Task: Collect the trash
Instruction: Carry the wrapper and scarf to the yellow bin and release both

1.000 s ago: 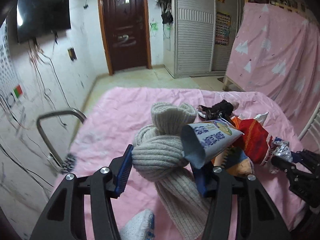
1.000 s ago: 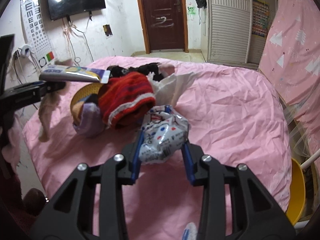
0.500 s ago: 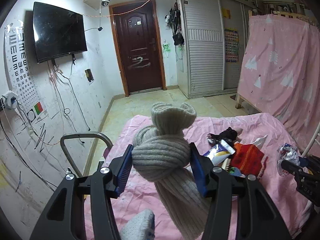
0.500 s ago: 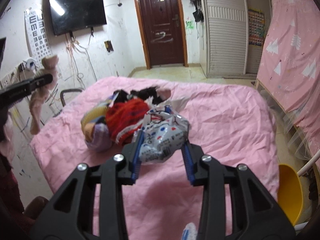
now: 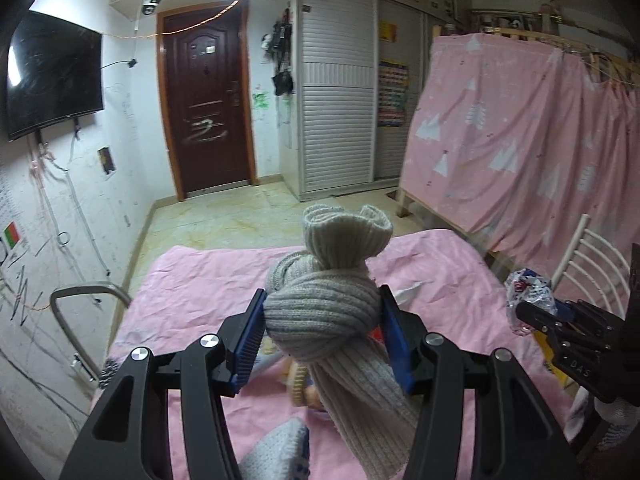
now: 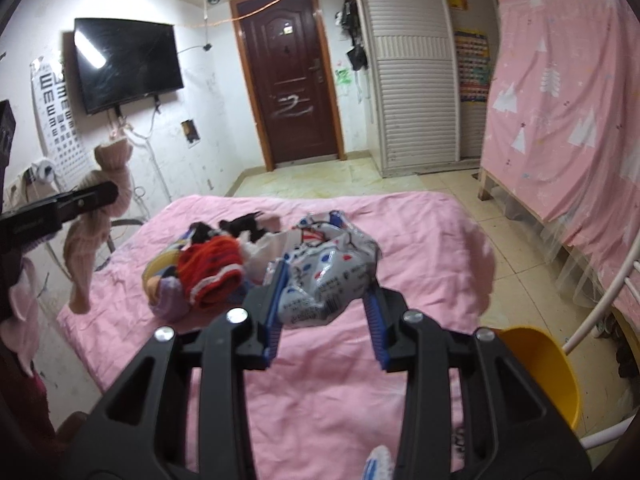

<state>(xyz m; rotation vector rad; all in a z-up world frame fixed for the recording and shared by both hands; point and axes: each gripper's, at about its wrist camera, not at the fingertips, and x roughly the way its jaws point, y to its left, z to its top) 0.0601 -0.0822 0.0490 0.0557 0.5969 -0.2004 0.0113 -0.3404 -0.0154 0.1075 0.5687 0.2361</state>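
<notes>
The left hand-held gripper [image 5: 322,334] holds a knotted grey knit sock [image 5: 320,312] between its blue pads, which press on the knot from both sides. The cuff of the sock stands up above the jaws and its long foot hangs down below them. In the right wrist view the same sock [image 6: 100,216] looks pinkish and dangles from the left hand-held gripper [image 6: 106,194] at the left edge of the picture, above the side of the bed.

The right hand-held gripper [image 6: 324,308] is closed on a crumpled snack wrapper [image 6: 328,268], white and silver with red and blue print. The wrapper bulges up and out between the jaws and is lifted clear of the bed. From the left wrist view the wrapper [image 5: 526,292] shows at the tip of the right hand-held gripper [image 5: 532,312], at the right of the picture.

The bed [image 6: 420,240] has a wrinkled pink sheet. A pile of clothes lies on it, with a red knit piece [image 6: 212,272] on top, a black item [image 6: 240,224] behind it and a purple one [image 6: 170,300] at the near edge. A yellow bin [image 6: 540,372] stands on the floor just beside the bed at the lower right.
</notes>
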